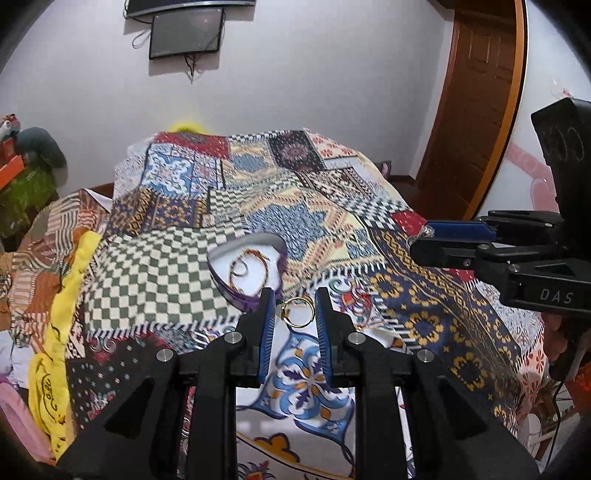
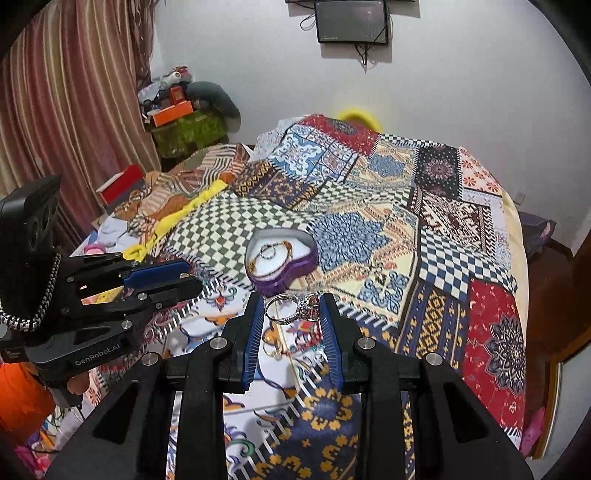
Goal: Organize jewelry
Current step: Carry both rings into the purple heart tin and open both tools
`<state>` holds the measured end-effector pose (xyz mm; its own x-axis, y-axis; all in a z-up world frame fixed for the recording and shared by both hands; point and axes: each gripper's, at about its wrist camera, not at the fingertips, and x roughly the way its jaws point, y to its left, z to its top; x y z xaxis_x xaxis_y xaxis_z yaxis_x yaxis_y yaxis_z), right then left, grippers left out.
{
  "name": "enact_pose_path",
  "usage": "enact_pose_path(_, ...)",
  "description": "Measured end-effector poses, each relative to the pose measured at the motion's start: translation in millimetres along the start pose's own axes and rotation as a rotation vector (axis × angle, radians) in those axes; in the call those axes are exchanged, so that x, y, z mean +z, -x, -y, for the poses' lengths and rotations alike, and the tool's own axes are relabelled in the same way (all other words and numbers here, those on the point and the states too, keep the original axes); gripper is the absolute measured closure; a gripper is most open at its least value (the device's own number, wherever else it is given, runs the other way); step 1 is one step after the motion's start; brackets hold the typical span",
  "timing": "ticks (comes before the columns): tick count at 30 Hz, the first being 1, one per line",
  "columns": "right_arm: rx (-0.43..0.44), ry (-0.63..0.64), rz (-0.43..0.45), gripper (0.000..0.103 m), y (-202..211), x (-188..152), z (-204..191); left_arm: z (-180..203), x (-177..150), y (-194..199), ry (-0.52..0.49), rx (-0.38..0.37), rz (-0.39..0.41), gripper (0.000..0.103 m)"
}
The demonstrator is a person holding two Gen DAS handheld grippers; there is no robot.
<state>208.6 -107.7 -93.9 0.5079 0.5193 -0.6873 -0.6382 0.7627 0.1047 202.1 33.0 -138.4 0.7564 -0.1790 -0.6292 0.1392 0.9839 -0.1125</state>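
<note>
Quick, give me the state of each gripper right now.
Left gripper: shut on the gold ring.
Right gripper: shut on the silver ring.

Heart box contents blurred; monitor cut off.

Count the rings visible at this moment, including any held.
3: a gold ring held in the left gripper, a silver stone-set ring held in the right gripper, and a silver ring inside the purple heart-shaped box. Others may be hidden.
</note>
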Motion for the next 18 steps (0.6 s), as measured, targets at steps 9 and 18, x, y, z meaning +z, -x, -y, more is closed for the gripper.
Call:
enact_pose_path(9,0.011,-0.017,0.036,0.075,-13.7,20.6,-3.2,-18.8,19.2,-3.7,0.02,0.027,0.034,0.082)
enact_pose_path(18,-0.001,-0.013,0.023,0.075,-38.6,35.7,1.1,-38.4,36.8,-20.8,0.032,0.052,0.042,0.082)
